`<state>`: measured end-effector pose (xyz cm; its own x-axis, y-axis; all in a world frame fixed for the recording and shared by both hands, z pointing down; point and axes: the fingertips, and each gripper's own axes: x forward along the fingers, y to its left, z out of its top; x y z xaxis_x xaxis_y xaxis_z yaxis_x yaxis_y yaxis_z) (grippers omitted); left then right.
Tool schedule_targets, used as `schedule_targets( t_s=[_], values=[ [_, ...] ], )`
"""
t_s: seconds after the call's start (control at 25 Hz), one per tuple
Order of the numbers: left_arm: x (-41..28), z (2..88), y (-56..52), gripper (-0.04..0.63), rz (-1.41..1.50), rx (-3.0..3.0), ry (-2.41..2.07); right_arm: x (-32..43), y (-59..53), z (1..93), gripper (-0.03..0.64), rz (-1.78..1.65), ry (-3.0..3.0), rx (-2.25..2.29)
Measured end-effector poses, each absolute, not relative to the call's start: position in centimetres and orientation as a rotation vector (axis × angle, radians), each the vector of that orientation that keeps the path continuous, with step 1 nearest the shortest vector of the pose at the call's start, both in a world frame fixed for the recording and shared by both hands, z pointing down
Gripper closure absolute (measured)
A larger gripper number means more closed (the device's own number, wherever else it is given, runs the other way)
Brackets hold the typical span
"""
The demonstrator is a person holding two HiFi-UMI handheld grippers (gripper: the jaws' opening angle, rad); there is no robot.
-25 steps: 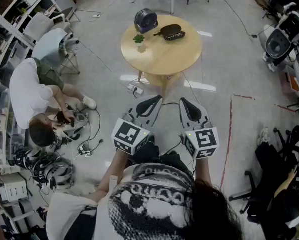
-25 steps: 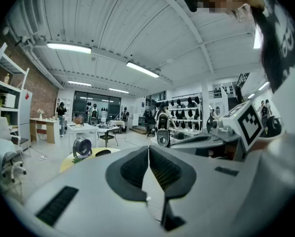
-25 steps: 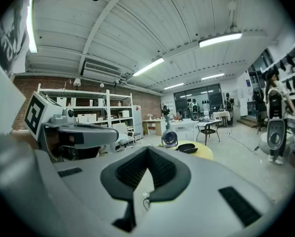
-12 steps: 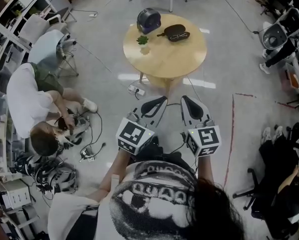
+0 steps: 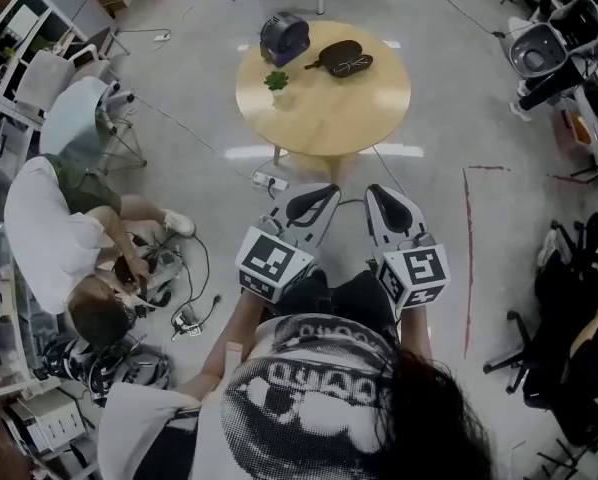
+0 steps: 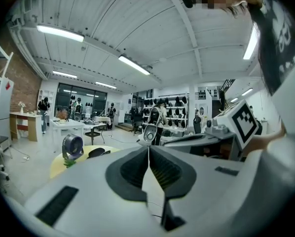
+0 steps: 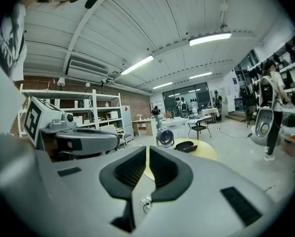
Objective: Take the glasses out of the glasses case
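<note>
1. Step: approach. The glasses case (image 5: 341, 60) sits on the round table (image 5: 324, 118), well ahead of both grippers, untouched.
2. Left gripper (image 5: 326, 190): jaws together, empty. Right gripper (image 5: 375, 190): jaws opening, narrow gap, nothing between.
3. Next, we'd judge: close in on the case and open wider.
4. Pose: both side by side, pointing forward, roughly level.

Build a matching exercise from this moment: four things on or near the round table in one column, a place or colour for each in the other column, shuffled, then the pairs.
Things:
1. fan
2. plant
3. glasses case
4. power strip

Descriptions:
A. white, on the floor by the leg of the table
B. dark and flat, on the table to the right of the fan
C. small and green, on the table
D. upright at the table's far left edge

Pairs: 1-D, 2-C, 3-B, 4-A
</note>
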<state>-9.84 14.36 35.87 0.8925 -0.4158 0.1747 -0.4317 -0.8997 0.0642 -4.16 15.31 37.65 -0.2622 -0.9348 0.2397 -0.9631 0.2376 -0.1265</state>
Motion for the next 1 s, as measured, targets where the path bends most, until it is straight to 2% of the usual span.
schedule_targets(
  t_s=[0.56, 1.0],
  values=[
    [-7.1, 38.4, 8.8, 0.580, 0.263, 2.890, -0.636, -0.9, 10.5, 40.2, 0.598, 0.447, -2.320, 1.823],
    [0.3, 39.2, -1.6, 0.580, 0.307, 2.823, -0.782, 7.9, -0.7, 41.6, 0.598, 0.480, -2.364, 1.692]
  ],
)
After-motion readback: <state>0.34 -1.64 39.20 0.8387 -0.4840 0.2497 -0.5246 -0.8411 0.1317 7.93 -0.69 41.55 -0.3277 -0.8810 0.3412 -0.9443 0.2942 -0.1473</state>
